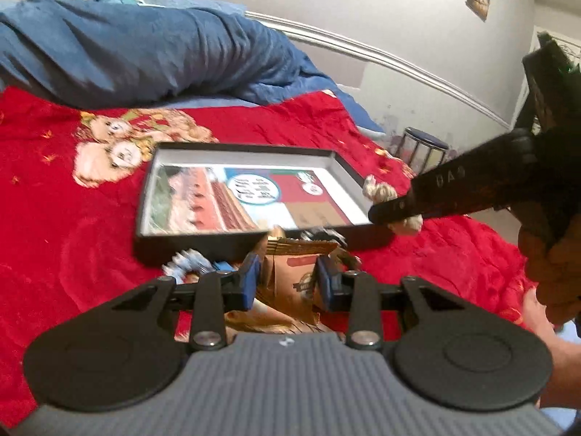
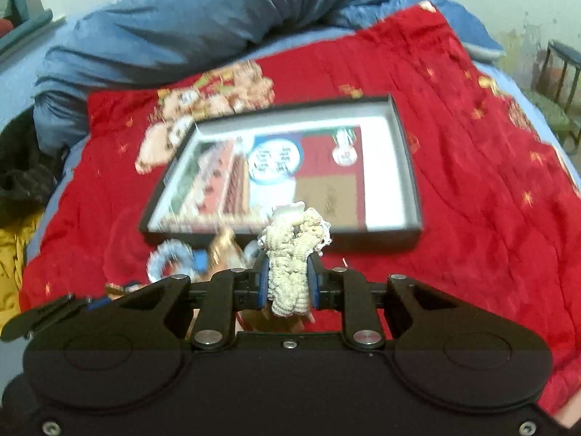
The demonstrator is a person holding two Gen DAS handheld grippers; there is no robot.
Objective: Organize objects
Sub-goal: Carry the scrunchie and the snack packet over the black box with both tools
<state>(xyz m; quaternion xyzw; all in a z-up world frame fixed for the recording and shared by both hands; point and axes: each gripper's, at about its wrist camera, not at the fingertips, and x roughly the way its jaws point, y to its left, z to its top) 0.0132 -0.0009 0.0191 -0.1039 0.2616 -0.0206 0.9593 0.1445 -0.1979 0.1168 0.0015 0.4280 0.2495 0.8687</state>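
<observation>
Both grippers loaded beside the shallow black cardboard box tray [image 2: 406,152] on the bed.

Right gripper [image 2: 288,279] clamped on a cream knitted scrunchie [image 2: 292,254], held just short of the tray's near wall. Left gripper [image 1: 287,276] closed around a brown printed paper packet [image 1: 296,272], low over the red patterned blanket [image 1: 72,236], beside a blue-and-white frilly scrunchie [image 1: 189,261]. Risks, as judgement: soft scrunchie snagging on a pad at release and landing outside the tray; 2 grippers crowding 1 tray edge and colliding; thin packet slipping or crumpling.
</observation>
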